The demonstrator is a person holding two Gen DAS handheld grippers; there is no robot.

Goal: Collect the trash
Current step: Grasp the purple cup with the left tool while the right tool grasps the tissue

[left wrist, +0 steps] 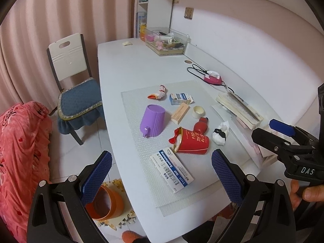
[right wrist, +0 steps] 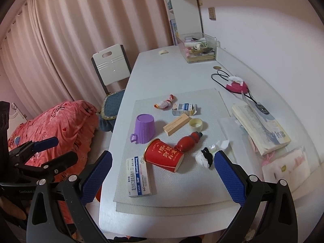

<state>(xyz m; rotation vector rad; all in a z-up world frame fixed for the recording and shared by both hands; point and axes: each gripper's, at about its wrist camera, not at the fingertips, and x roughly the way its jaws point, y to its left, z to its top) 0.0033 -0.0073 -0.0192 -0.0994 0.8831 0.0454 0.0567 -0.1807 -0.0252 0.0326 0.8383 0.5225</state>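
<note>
Overhead, ribbed purple cup (left wrist: 152, 120), crumpled tissue (left wrist: 220, 132)

What I can't make out from here

My left fingers (left wrist: 97, 180) cover part of the orange bin (left wrist: 110, 204) on the floor. The clear box (right wrist: 197, 47) holds a jumble too small to sort. The red cup (right wrist: 165, 156) hides the red bottle's (right wrist: 189, 141) base, and the tabletop (right wrist: 141, 225) runs off the bottom edge.
</note>
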